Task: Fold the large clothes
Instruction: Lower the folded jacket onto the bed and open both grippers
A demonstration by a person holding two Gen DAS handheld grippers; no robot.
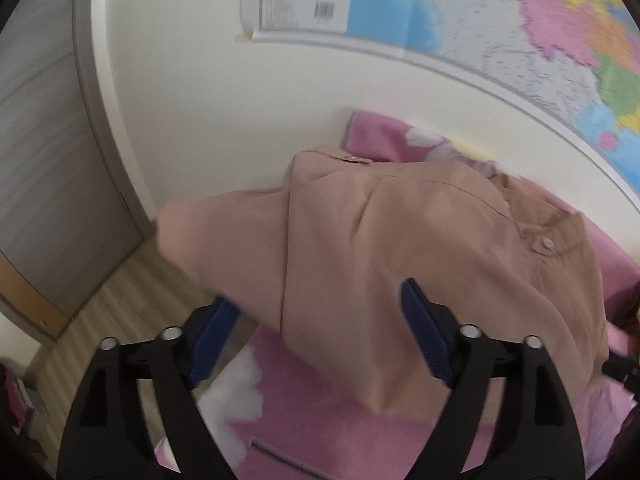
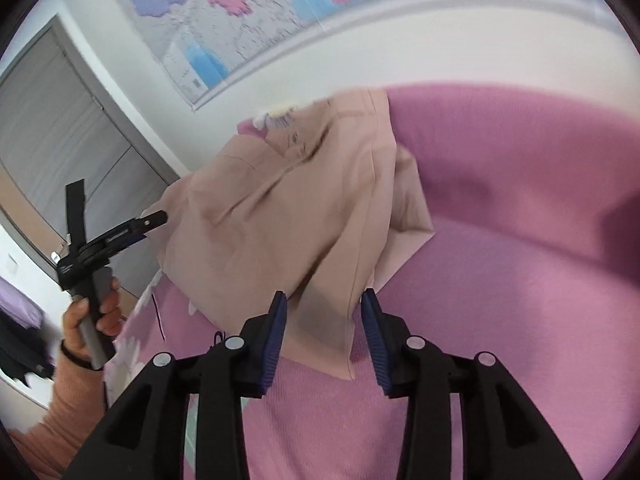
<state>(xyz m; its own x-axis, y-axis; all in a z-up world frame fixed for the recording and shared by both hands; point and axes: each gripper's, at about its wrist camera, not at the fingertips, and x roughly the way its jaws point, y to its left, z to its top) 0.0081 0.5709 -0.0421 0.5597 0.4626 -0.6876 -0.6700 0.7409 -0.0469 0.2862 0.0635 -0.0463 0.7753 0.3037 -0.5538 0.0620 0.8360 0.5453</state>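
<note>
The beige garment lies bunched on the pink bedspread, filling the left wrist view from centre toward 2 o'clock. The left gripper is spread wide, its blue pads holding nothing. The right gripper stands parted (a hem lies between its fingers, unpinched), map at 12 o'clock.

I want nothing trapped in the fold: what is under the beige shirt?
Around the beige shirt only the pink blanket shows, running beneath its edges. One sleeve hangs off the bed over the wooden floor. Anything beneath its bunched middle is covered.
</note>
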